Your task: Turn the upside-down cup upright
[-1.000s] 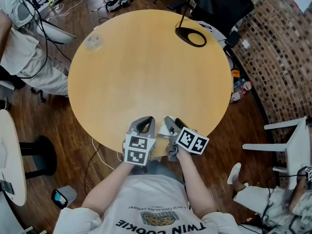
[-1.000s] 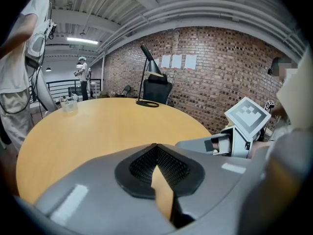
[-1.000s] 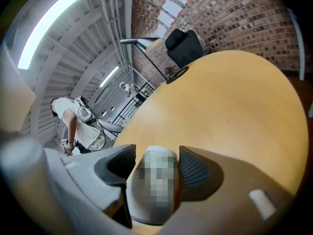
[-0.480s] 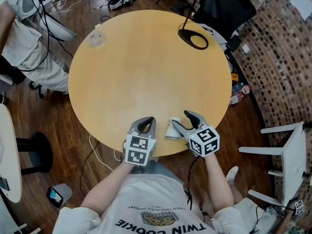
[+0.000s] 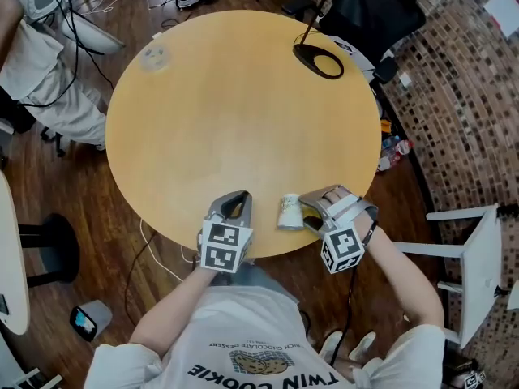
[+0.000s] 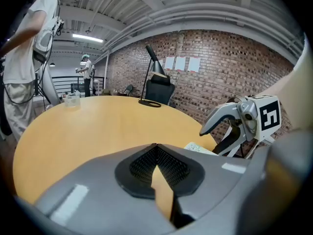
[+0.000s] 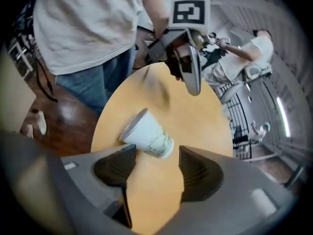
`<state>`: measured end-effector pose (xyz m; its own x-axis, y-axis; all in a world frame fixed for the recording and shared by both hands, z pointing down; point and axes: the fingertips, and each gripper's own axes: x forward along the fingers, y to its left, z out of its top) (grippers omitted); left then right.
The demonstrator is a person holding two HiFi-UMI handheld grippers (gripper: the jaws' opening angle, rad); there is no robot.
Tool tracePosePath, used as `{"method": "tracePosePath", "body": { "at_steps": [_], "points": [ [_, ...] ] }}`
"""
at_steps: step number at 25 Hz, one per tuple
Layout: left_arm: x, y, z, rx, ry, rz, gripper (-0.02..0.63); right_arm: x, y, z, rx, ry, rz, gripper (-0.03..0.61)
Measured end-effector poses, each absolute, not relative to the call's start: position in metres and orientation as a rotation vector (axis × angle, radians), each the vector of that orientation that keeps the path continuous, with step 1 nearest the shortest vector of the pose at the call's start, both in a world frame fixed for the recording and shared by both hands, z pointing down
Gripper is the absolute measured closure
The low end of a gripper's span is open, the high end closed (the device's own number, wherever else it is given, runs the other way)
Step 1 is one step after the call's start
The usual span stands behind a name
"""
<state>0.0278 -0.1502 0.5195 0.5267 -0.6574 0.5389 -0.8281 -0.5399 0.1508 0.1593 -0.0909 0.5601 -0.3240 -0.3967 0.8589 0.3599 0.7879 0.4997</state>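
A white paper cup (image 5: 289, 211) with faint print is near the table's front edge. In the right gripper view the cup (image 7: 146, 133) leans on its side, with its wide rim toward the table edge. My right gripper (image 5: 306, 211) points left at it from the right. Its jaws (image 7: 157, 155) are open, the cup sits just past the fingertips and close to the left pad. My left gripper (image 5: 235, 203) rests shut on the table just left of the cup, pads (image 6: 156, 153) together on nothing. The left gripper view catches a sliver of the cup (image 6: 201, 148) under the right gripper (image 6: 230, 126).
The round wooden table (image 5: 243, 112) carries a black lamp base (image 5: 318, 60) at the far right and a clear plastic cup (image 5: 154, 55) at the far left. A white chair (image 5: 478, 245) stands right of the table. A person (image 5: 40, 71) stands at the far left.
My right gripper has swung out to the right, off the spot over the cup, and turned to point left at it. The cup now shows beside it. The left gripper has barely moved.
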Motion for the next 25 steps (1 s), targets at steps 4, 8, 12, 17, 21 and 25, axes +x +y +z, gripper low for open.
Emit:
{"method": "tracePosePath", "body": {
  "at_steps": [4,8,12,17,21,25],
  "points": [
    [0.026,-0.148,0.525,2.365,-1.230,0.598,0.611,0.148,-0.082,0.554,-0.219,-1.609,-0.959,0.299],
    [0.023,-0.148,0.526,2.340,-1.257,0.588,0.611,0.141,-0.082,0.566,-0.394,-1.484,-1.123,0.293],
    [0.013,-0.148,0.526,2.310,-1.296,0.582,0.611,0.120,-0.081,0.566,-0.475,-1.467,-1.186,0.282],
    [-0.004,-0.151,0.523,2.277,-1.356,0.571,0.611,0.100,-0.075,0.589,-0.642,-1.359,-1.286,0.275],
    [-0.016,-0.153,0.522,2.255,-1.395,0.573,0.611,0.088,-0.076,0.598,-0.632,-1.395,-1.239,0.276],
    [-0.019,-0.153,0.522,2.250,-1.399,0.571,0.611,0.085,-0.080,0.599,-0.580,-1.440,-1.164,0.276]
  ]
}}
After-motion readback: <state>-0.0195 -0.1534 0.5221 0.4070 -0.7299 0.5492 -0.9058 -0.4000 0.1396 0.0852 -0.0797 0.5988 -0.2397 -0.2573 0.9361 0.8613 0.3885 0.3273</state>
